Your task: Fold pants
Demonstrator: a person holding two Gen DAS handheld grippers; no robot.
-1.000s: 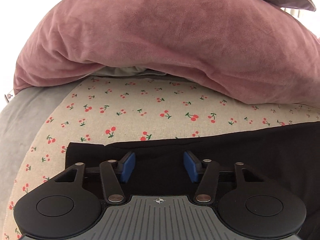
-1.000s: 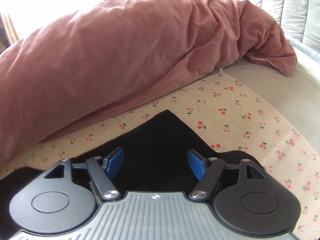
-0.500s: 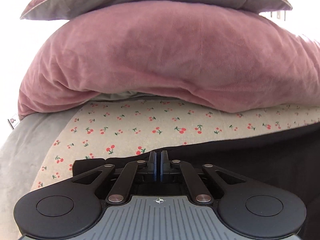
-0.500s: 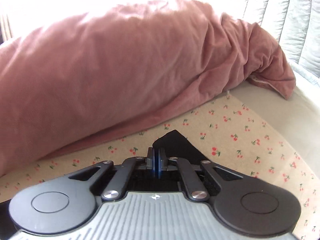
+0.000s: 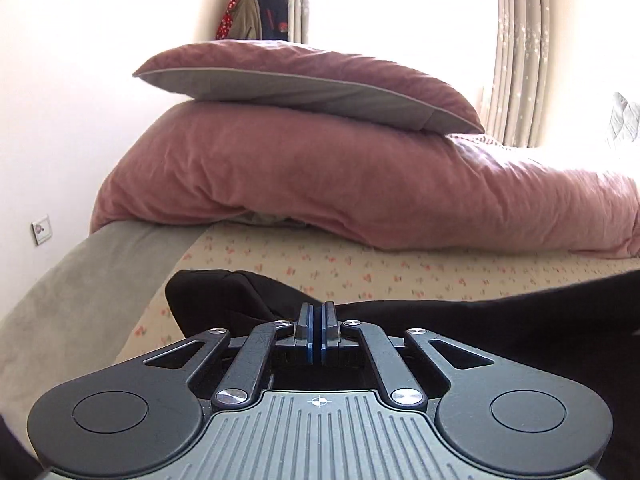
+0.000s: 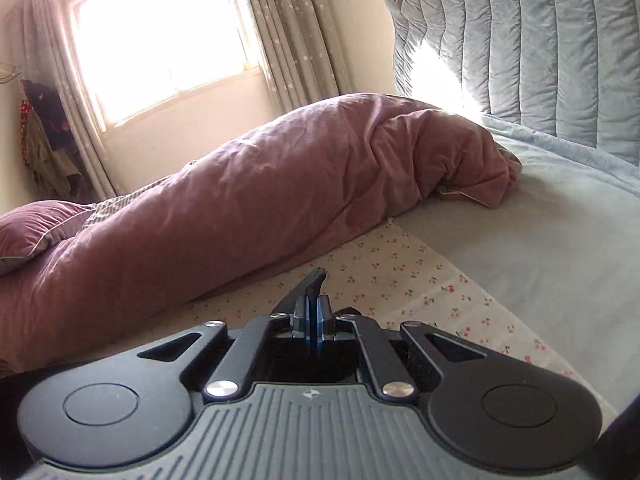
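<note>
A pink duvet (image 5: 360, 184) lies heaped along the far side of the bed, a pillow (image 5: 304, 76) on top of it. In front of it spreads a cherry-print sheet (image 5: 360, 272). The black pants (image 5: 500, 320) hang above that sheet, stretched between the two claws. The left gripper (image 5: 319, 320) is clamped tight on one edge of the pants; the right gripper (image 6: 312, 316) is clamped tight on a corner, which pokes up past its blue pads (image 6: 307, 322).
</note>
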